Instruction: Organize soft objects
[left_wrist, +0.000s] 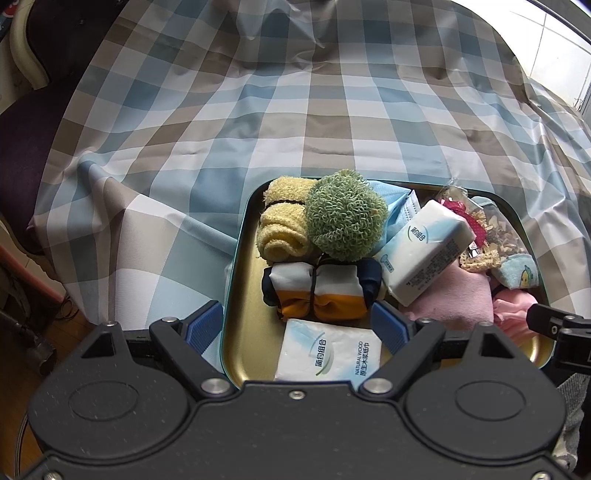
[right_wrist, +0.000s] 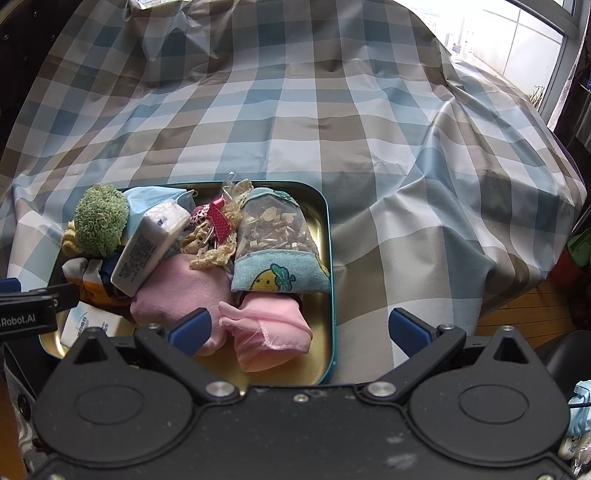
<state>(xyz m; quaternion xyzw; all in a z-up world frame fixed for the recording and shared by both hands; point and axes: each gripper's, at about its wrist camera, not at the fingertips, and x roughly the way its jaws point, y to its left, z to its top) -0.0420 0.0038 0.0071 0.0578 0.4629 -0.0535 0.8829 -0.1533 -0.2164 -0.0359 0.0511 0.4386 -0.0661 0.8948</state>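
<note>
1. The left gripper (left_wrist: 299, 325), fingers spread and holding nothing, hangs over the near end of the tin tray (left_wrist: 236, 295).
2. The right gripper (right_wrist: 299, 332), also spread wide and holding nothing, straddles the tray's right rim.
3. Inside the tray: tissue pack (left_wrist: 328, 354) nearest, green scrubber (left_wrist: 345, 216) at the far end, pink cloth (right_wrist: 177, 295) between.

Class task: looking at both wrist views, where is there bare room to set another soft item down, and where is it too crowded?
Free: the checked tablecloth beyond and beside the teal-rimmed gold tin tray; a gold strip along the tray's left wall beside the yellow rolled towel. Crowded: the tray's middle and right, packed around the green scrubber ball.
</note>
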